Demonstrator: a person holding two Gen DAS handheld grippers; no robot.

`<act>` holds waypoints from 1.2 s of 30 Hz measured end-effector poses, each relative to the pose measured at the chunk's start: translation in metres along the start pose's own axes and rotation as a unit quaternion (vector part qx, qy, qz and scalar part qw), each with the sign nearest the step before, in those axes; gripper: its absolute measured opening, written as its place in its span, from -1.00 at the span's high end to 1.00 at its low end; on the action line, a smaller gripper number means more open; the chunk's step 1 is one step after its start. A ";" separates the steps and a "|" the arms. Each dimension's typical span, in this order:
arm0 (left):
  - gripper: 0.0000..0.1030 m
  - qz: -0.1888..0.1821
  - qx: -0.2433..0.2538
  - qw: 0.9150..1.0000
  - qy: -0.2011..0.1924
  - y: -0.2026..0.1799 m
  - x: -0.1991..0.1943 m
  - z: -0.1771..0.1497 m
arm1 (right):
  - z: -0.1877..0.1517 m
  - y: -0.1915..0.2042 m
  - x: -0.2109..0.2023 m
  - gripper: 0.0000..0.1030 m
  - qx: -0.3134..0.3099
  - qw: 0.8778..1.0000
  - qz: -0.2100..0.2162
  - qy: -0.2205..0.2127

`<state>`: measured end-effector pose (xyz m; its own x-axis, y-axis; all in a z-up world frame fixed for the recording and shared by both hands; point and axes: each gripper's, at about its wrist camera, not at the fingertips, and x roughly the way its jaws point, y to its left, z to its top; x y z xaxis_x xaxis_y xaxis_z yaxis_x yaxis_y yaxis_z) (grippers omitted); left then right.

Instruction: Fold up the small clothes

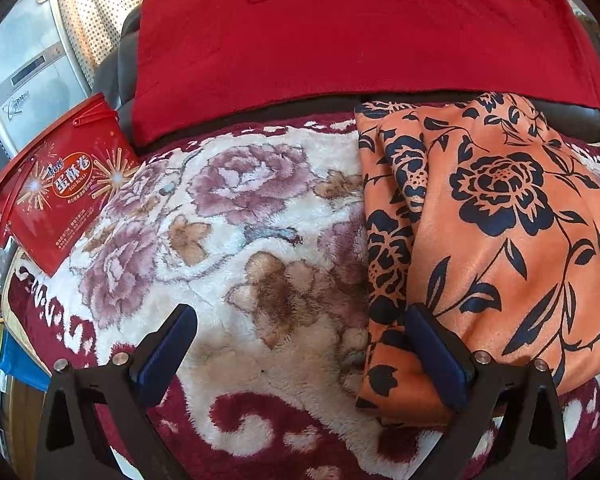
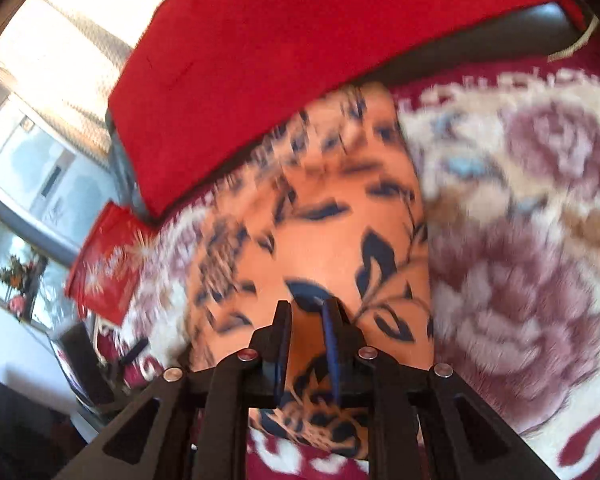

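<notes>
The orange floral garment (image 1: 480, 240) was laid on a plush flowered blanket (image 1: 240, 240), partly folded lengthwise. In the right wrist view its cloth passed between the nearly closed jaws of the right gripper (image 2: 308, 320), apparently pinched, though blur left this uncertain. The left gripper (image 1: 300, 352) was held with jaws spread wide, the garment's edge beside its right-hand finger. A thin pinch could be lost and the fold undone. A red box (image 1: 60, 188) stood well apart.
</notes>
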<state>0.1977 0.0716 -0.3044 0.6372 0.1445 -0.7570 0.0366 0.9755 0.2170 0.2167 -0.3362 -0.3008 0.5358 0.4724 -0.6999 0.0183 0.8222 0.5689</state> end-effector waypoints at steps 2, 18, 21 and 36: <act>-1.00 0.001 -0.001 1.000 0.000 0.000 0.000 0.000 | -0.004 -0.002 0.000 0.62 -0.015 1.000 0.007 -0.010; -1.00 0.004 -0.001 1.000 -0.003 0.001 0.003 0.000 | 0.011 0.029 0.025 0.54 -0.043 0.998 0.034 0.015; -1.00 0.002 -0.003 1.000 -0.003 0.002 0.004 0.000 | 0.010 0.031 0.030 0.54 -0.051 0.998 0.034 0.007; -1.00 -0.055 -0.099 0.993 -0.027 0.044 -0.022 0.024 | 0.021 0.014 -0.007 0.52 -0.027 0.997 0.070 -0.026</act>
<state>0.2040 0.1075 -0.2635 0.6790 0.0313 -0.7335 -0.0408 0.9992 0.0049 0.2309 -0.3343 -0.2792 0.5726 0.5677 -0.5914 -0.1039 0.7659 0.6345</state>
